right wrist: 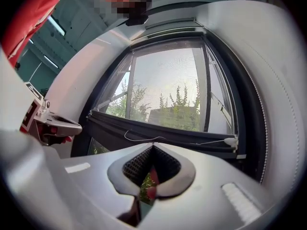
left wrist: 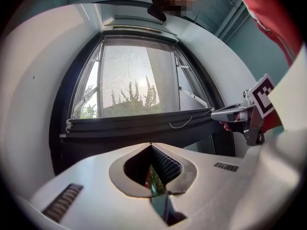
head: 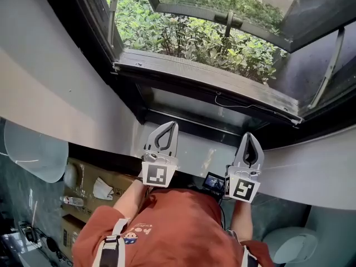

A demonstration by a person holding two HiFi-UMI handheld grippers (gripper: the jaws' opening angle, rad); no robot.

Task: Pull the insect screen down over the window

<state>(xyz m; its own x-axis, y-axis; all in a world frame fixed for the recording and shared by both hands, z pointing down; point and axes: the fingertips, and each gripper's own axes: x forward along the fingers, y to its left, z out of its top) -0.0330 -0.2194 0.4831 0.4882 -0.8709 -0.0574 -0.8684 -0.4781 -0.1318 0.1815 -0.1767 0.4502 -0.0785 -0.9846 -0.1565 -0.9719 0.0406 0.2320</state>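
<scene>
Left tool (head: pixel 170 125) and right tool (head: pixel 248 136), jaws pressed together on nothing, point at the screen bar (head: pixel 206 82) mid-frame, apparently closed so their tips can push it down.

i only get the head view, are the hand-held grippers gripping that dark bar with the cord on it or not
Observer: No. The left gripper view shows the left hand-held gripper shut and empty, apart from the dark bar.
Operator: and the right one
Observer: Its own view shows the right hand-held gripper shut too, with nothing between its jaws.
Operator: any mesh above the bar
Observer: Yes, the left gripper view shows fine mesh stretched above the bar.
</scene>
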